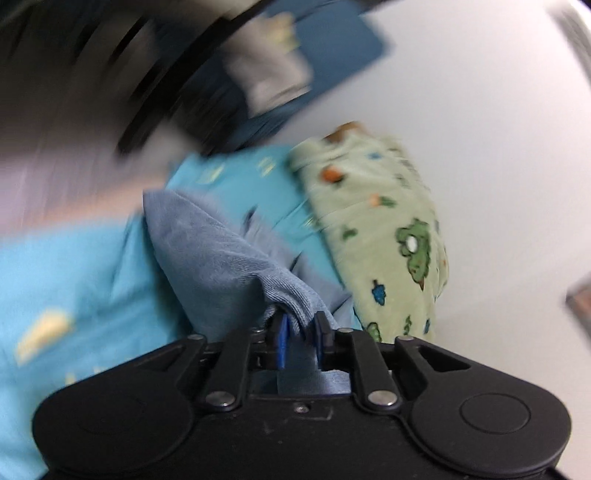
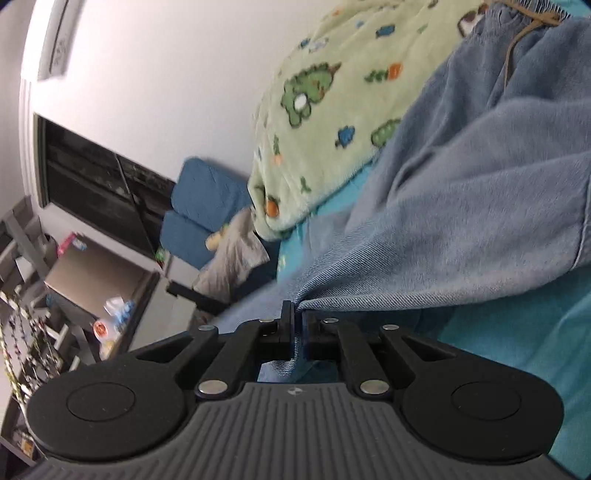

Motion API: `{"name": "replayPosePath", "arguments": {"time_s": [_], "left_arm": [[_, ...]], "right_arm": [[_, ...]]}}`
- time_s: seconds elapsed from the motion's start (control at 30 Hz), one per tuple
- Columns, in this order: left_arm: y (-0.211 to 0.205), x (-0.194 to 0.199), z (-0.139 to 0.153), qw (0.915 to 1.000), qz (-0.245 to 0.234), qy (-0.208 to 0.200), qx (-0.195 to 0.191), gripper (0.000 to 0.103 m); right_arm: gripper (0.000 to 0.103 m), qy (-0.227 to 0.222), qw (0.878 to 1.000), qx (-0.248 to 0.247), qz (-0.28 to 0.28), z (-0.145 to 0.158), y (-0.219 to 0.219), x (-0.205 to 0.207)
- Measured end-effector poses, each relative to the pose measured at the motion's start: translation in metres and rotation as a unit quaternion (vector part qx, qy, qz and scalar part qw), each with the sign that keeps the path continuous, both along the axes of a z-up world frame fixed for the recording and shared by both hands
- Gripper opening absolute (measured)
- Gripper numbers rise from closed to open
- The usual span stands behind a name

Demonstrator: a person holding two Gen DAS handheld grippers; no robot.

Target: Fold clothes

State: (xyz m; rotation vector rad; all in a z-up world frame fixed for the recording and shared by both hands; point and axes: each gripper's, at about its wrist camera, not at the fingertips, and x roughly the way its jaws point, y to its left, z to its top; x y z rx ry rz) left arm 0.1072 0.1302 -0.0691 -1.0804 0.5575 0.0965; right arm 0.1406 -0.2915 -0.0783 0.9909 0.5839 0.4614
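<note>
The fold looks barely begun. The left gripper (image 1: 301,328) has its jaws clenched on a bunched corner of the blue jeans (image 1: 221,251), and the right gripper (image 2: 295,321) has its jaws pinched tight on another edge of the jeans (image 2: 480,184). In the right wrist view the cloth stretches up from the jaws, lifted and creased, with the waistband and a brown drawstring (image 2: 517,33) at the far end. No finished crease or stacked layer shows, so the judgement is that the jeans are held out for a first fold, with all the folding and laying flat still to do.

The jeans hang over a bed with a turquoise sheet (image 1: 66,280). Beside them lies a pale green blanket (image 2: 325,110) printed with small dinosaurs, touching the jeans along one side. Past the bed stand a blue chair (image 2: 207,199) with grey cloth on it, a white wall (image 2: 166,74), a dark window (image 2: 96,184) and cluttered shelves (image 2: 74,295). The left wrist view is blurred, so its far parts cannot be made out.
</note>
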Motion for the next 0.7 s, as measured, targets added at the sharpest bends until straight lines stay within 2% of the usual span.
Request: {"name": "replayPosePath", "arguments": {"time_s": [0.1,0.13,0.23,0.37,0.4,0.53,0.63,0.7], "left_arm": [[0.004,0.007,-0.022,0.9975,0.014,0.009,-0.068,0.018],[0.002,0.011,-0.025,0.9972,0.016,0.009,-0.072,0.028],[-0.007,0.016,-0.034,0.9968,0.010,0.012,-0.078,0.051],[-0.018,0.011,-0.048,0.9912,0.015,0.017,-0.130,0.060],[-0.020,0.007,-0.050,0.9892,0.015,0.013,-0.145,0.065],[-0.033,-0.008,-0.054,0.9810,0.016,-0.002,-0.193,0.069],[-0.048,-0.016,-0.052,0.9771,0.011,-0.016,-0.212,0.077],[-0.056,-0.019,-0.057,0.9739,0.018,-0.016,-0.226,0.078]], "right_arm": [[0.004,-0.014,1.000,0.008,-0.008,0.008,-0.006,-0.001],[0.004,-0.017,1.000,0.010,-0.010,0.010,-0.008,0.000],[0.004,-0.019,0.999,0.034,-0.020,0.011,-0.015,0.004],[0.004,-0.026,0.998,0.057,-0.032,0.013,-0.021,0.009],[0.004,-0.028,0.997,0.062,-0.036,0.014,-0.023,0.010],[0.004,-0.046,0.994,0.083,-0.056,0.019,-0.032,0.014],[0.004,-0.061,0.992,0.087,-0.069,0.023,-0.038,0.017],[0.004,-0.065,0.991,0.089,-0.078,0.024,-0.042,0.018]]}}
